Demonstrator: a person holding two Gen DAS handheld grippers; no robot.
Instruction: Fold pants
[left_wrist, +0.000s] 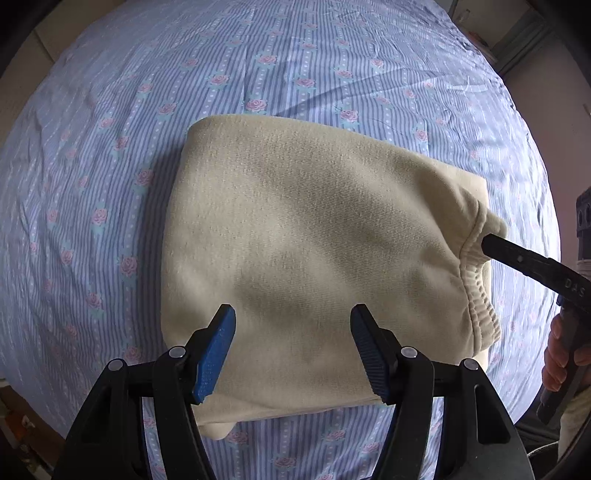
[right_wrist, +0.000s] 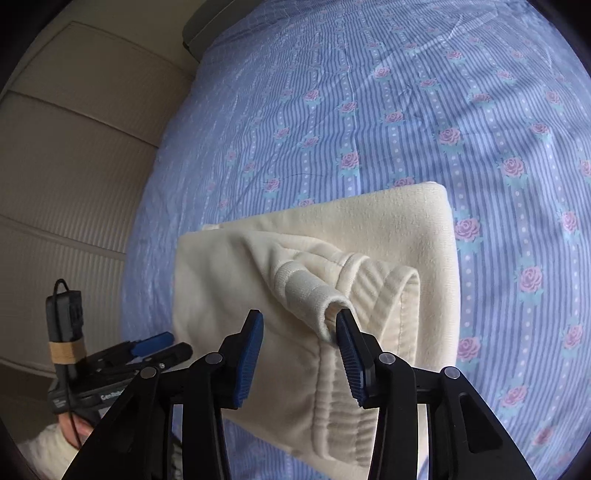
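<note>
Under your hands lies a bed sheet of thin, slightly creased cotton, printed in fine blue and white stripes with dotted bands and pink roses on teal leaves. Beyond its edge, in your right wrist view, stands a beige panelled wall with ribbed, flat sections.

The pants sit near the middle of the sheet, already folded into a thick, roughly rectangular bundle. The fabric is cream, a soft fleecy knit with a fine diagonal grain; the far fold is rounded and plump. The gathered elastic waistband faces your right side, and a ribbed cuff curls over it into a small tube.

Your left gripper points down over the near edge of the bundle. Its blue ridged pads stand well apart with nothing pinched between them, only the flat top layer of fleece below; whether the tips rest on the cloth you cannot tell from here.

Your right gripper comes in slanting at the waistband end. Its jaws are partway apart and clamp nothing. The right-hand pad's tip meets the curled end of the cuff, while the other pad stands clear over the smooth fleece. From the left wrist view one black finger of that tool is tucked in at the waistband opening, and your hand wraps the dark handle at the frame's edge.
</note>
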